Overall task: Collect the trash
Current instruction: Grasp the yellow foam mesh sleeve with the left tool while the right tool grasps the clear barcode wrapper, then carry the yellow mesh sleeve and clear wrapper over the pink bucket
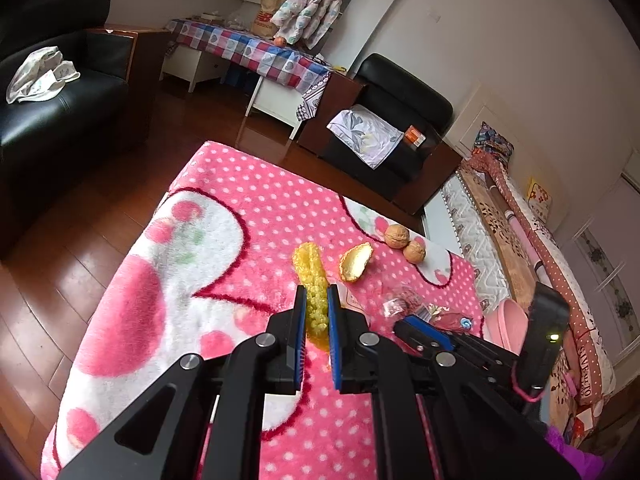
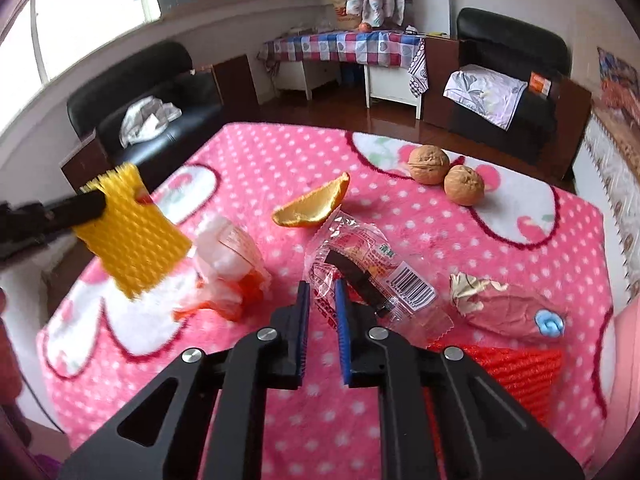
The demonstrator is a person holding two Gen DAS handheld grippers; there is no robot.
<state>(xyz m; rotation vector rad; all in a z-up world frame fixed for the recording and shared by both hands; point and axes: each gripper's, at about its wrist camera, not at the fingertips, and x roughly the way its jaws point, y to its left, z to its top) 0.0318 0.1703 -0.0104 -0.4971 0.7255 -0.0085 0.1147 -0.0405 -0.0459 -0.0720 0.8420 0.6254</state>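
Both jaws closed: foam net, wrapper.

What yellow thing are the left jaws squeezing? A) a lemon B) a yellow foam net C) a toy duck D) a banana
B: the left gripper is shut on the yellow foam net, held up above the pink blanket.

I saw a pink dotted blanket covering the table, two walnuts near its far edge, black armchairs beyond, and a checked tablecloth.
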